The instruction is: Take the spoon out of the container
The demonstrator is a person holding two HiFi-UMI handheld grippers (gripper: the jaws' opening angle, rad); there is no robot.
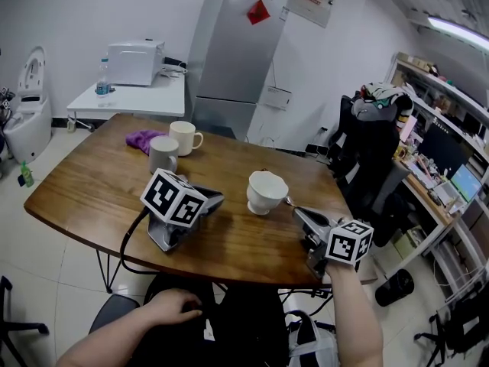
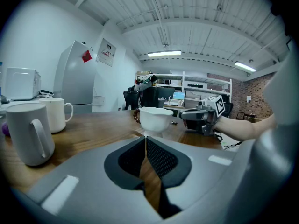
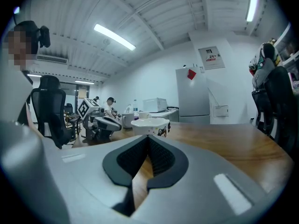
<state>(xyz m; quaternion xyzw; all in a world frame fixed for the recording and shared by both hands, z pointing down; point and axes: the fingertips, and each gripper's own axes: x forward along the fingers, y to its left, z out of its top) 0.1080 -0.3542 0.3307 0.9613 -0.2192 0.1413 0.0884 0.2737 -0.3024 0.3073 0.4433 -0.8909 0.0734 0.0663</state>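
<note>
Office shelving, a swivel chair and a tall grey fridge (image 1: 229, 60) ring a brown wooden worktop (image 1: 84, 189). The left hand-held gripper (image 1: 220, 198) lies on it unheld, its jaws pressed together on nothing. The person's left hand (image 1: 172, 306) rests down in the lap. Just ahead of this gripper's tip and slightly to its right stands the white footed container (image 1: 267, 192). A grey mug (image 1: 163, 154), a cream mug (image 1: 184, 137) and a purple cloth (image 1: 143, 139) sit farther off to its left.

The right hand-held gripper (image 1: 298, 211), carried in the right hand, points at the container from the other side with its jaws closed and empty. A thin sliver just off its tip, at the container's rim, may be the spoon (image 1: 289, 200). It is too small to be sure.
</note>
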